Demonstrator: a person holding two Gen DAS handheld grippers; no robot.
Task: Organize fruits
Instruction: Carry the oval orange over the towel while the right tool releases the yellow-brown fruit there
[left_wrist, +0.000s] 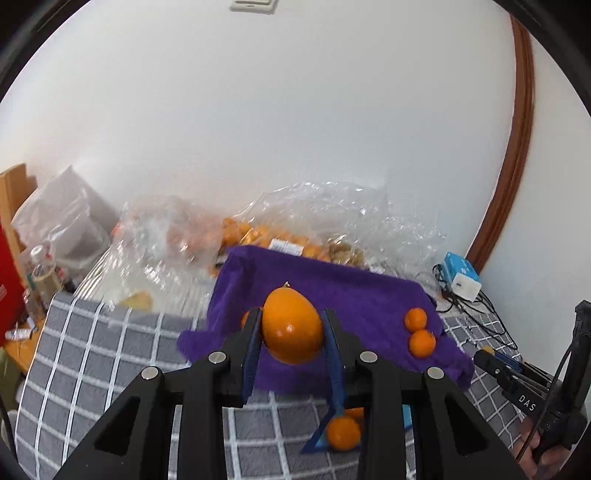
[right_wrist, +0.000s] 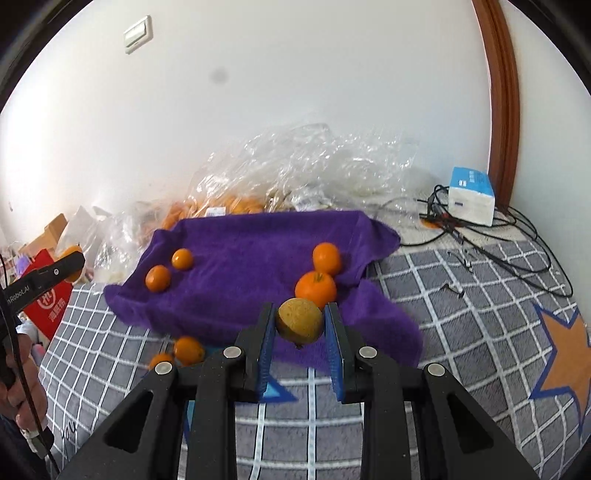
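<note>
Fruit, large orange (left_wrist: 292, 326): smooth, glossy, egg-shaped, stem nub at top; clamped at its widest girth in the left tongs (left_wrist: 291, 332) and held in the air above the near edge of the purple towel (left_wrist: 354, 295).
Handling, large orange: judged moderately heavy, firm, slick-skinned; the waxy curve could squirt out of flat pads, so the hold belongs across the middle, as here, with modest pressure.
Fruit, yellow-brown fruit (right_wrist: 300, 320): dull, speckled, rough skin, small stem tip at its lower end; clamped between the blue pads of the right tongs (right_wrist: 300, 325), raised over the towel's front fold.
Handling, yellow-brown fruit: judged lighter, matte rind gives better grip; possibly softer, so bruising under a hard squeeze is the risk.
Fruit, small oranges: two (right_wrist: 316, 290) just beyond the right tongs, touching or nearly so; two more (right_wrist: 158, 277) on the towel's far left, close together; another pair (right_wrist: 188, 350) off the towel on the grey checked cover (right_wrist: 461, 295).
Handling, small oranges: judged light, round, prone to roll on the towel's slopes.
Surroundings: clear plastic bags (right_wrist: 295, 166) holding more orange fruit behind the towel; blue-and-white box (right_wrist: 471, 195) and black cables (right_wrist: 498, 236) to the right.
</note>
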